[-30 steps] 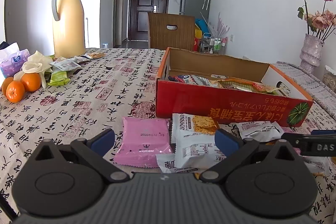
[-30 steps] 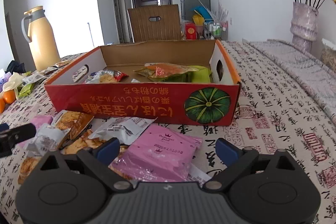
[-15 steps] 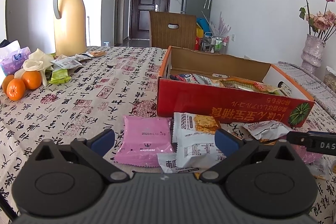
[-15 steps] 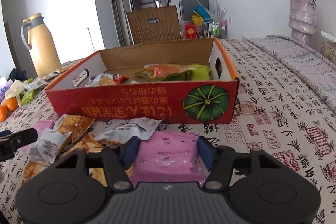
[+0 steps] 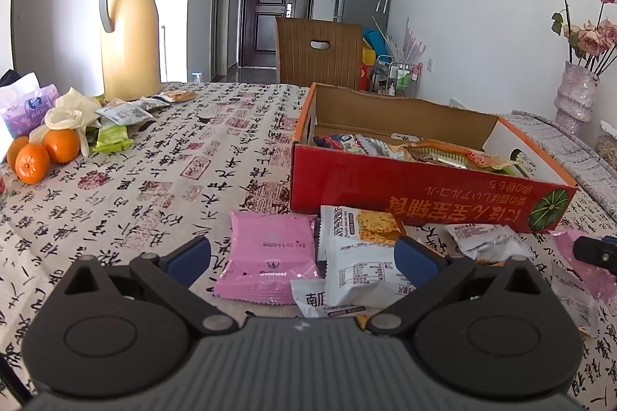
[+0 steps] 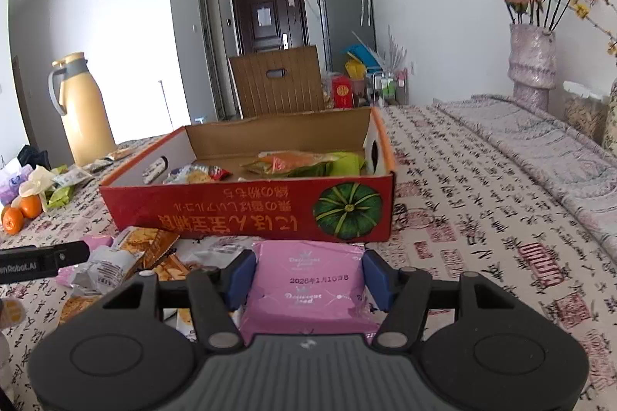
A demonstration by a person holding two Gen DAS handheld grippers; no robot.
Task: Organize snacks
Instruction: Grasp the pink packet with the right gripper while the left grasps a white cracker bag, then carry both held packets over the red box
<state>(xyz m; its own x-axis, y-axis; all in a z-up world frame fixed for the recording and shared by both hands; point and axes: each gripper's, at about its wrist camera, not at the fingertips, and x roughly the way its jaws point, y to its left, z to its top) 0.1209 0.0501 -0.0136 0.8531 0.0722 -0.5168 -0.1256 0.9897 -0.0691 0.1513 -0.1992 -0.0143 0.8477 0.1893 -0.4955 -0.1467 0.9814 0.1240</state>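
Gripping pink snack packet (image 6: 308,280), right hand-held gripper (image 6: 306,280) pinches it for transfer into red box (image 6: 246,214); left hand-held gripper (image 5: 302,256) spread, idle above worktop (image 5: 154,179).

Bright daylight floods both my wrist views from the left, kinda washing out the white walls. Everything's sharp, shadows soft. Heavy fisheye bending at the edges, with dark corners.

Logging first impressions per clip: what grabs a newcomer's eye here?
The long red cardboard box with a green pumpkin print, open-topped and partly filled with snacks, sits mid-table. Directly before it, the right gripper has its jaws shut on a pink foil snack packet. Loose packets clutter the calligraphy-print tablecloth alongside.
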